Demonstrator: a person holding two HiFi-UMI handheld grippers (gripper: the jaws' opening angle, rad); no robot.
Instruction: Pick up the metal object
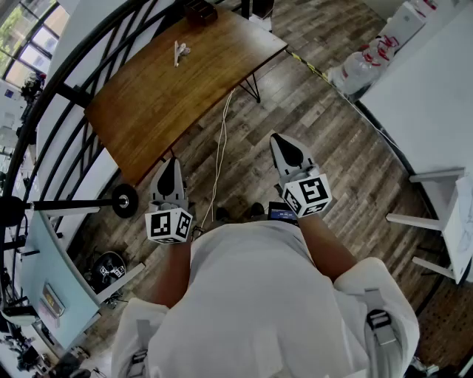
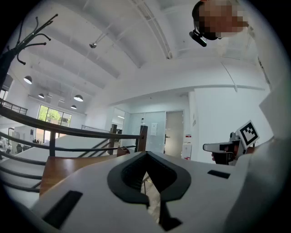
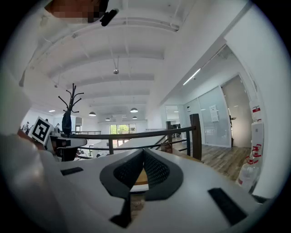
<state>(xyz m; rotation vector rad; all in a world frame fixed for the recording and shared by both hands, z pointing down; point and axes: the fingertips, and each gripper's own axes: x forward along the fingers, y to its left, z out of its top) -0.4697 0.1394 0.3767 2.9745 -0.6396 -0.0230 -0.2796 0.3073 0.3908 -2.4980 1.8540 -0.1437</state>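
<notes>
Left gripper (image 1: 171, 161): jaws pressed together, dark pads meeting at the tip, nothing between them (confirmed in the left gripper view (image 2: 146, 154)). Held level, close to the person's body.

Right gripper (image 1: 277, 140): jaws likewise closed tip to tip and empty in its own view (image 3: 143, 150). Also level, beside the left one, a little further forward in the head view.

Both grippers hang over the grey-brown wood-plank floor (image 1: 332, 148), not over any work surface. A thin white cable (image 1: 220, 148) runs along the floor between them toward the table.

Ahead and to the left: brown rectangular wooden table (image 1: 148, 111) on thin black legs, alongside a black curved railing (image 1: 81, 81). Near its far end lies a small pale, silvery object (image 1: 179, 52), too small to make out its shape. Judged to be the metal object of the task. It rests on the tabletop, well apart from both grippers. A dark box (image 1: 199, 10) sits at the far edge, near the object but not touching it.

Step in hand: approach, not yet begun in earnest; no reach, no grasp.

Next move calls for: walking up to the table, choosing one gripper, spreading its jaws before descent, then tilting it down from level so that the jaws straddle the object. It lies flat and looks slim, so the pads probably need to come low against the tabletop.
</notes>
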